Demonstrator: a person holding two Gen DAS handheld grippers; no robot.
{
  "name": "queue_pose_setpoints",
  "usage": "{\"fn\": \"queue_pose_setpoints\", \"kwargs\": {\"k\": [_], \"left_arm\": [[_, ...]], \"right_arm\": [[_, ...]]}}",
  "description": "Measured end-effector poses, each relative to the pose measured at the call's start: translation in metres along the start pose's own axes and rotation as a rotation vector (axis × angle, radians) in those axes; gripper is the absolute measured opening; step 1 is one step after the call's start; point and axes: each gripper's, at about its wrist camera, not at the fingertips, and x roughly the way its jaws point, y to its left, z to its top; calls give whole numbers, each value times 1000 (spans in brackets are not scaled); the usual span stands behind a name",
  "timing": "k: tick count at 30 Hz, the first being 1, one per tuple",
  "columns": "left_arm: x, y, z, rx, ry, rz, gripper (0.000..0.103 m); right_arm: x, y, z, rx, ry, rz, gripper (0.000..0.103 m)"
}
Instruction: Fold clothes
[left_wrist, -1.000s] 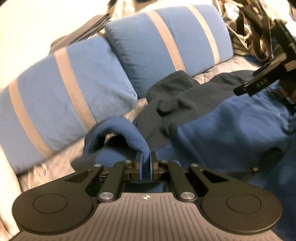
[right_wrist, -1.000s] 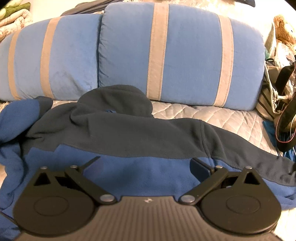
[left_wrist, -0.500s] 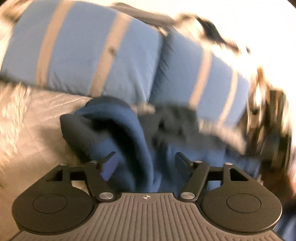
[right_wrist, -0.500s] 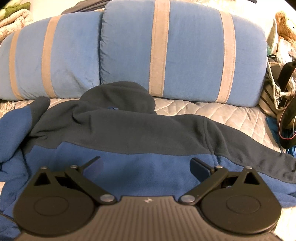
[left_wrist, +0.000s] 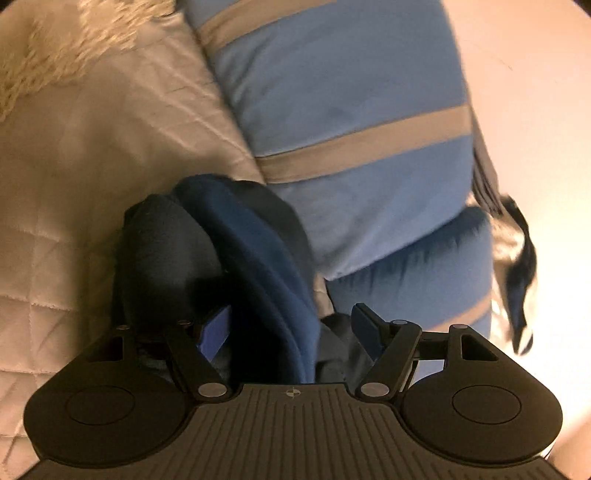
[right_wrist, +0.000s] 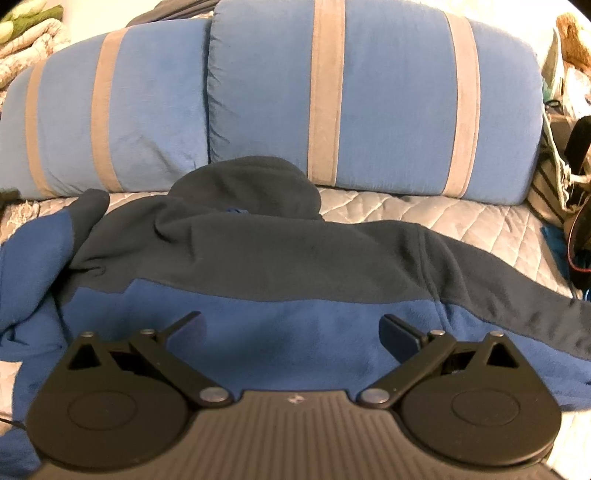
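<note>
A fleece hoodie (right_wrist: 295, 258), dark navy on top and bright blue below, lies spread on the quilted bed with its hood (right_wrist: 247, 188) toward the pillows. My right gripper (right_wrist: 291, 325) hovers open over the blue body panel, with nothing between its fingers. The hoodie's left sleeve (right_wrist: 33, 258) is bunched at the left; its right sleeve (right_wrist: 517, 302) stretches out to the right. In the left wrist view the picture is rolled sideways. My left gripper (left_wrist: 291, 325) stands open, and a fold of the sleeve (left_wrist: 258, 251) runs up between its fingers without being pinched.
Two blue pillows with beige stripes (right_wrist: 369, 99) line the back of the quilted cover (right_wrist: 461, 221). Bags and straps (right_wrist: 569, 177) crowd the right edge. A shaggy cream throw (left_wrist: 55, 48) lies on the quilt left of the sleeve.
My left gripper, shut on the sleeve a second ago, has opened and let it go. It also rolled about a quarter turn and shifted toward the pillow. The right gripper stayed put.
</note>
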Motion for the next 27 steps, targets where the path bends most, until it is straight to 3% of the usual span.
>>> {"fn": "queue_pose_setpoints", "kwargs": {"k": [2, 4, 6, 9, 14, 17, 21, 27], "left_arm": [[6, 9, 2, -36, -9, -6, 69], [6, 17, 9, -66, -29, 7, 55], [9, 23, 18, -103, -39, 34, 9], [4, 14, 23, -67, -100, 37, 8], [-15, -58, 7, 321, -173, 39, 7], [-24, -115, -35, 678, -161, 26, 7], [-21, -151, -125, 1106, -30, 32, 7], [11, -110, -248, 1611, 242, 219, 8]], "right_arm": [[-1, -1, 0, 13, 1, 7, 103], [-2, -1, 0, 20, 0, 15, 103], [-2, 1, 0, 15, 3, 28, 103], [-3, 0, 0, 10, -3, 30, 103], [-4, -13, 3, 95, -17, 12, 103], [-7, -25, 4, 165, -42, -12, 103], [-18, -40, 7, 251, -124, -66, 103], [-20, -54, 8, 327, -126, -77, 103]]}}
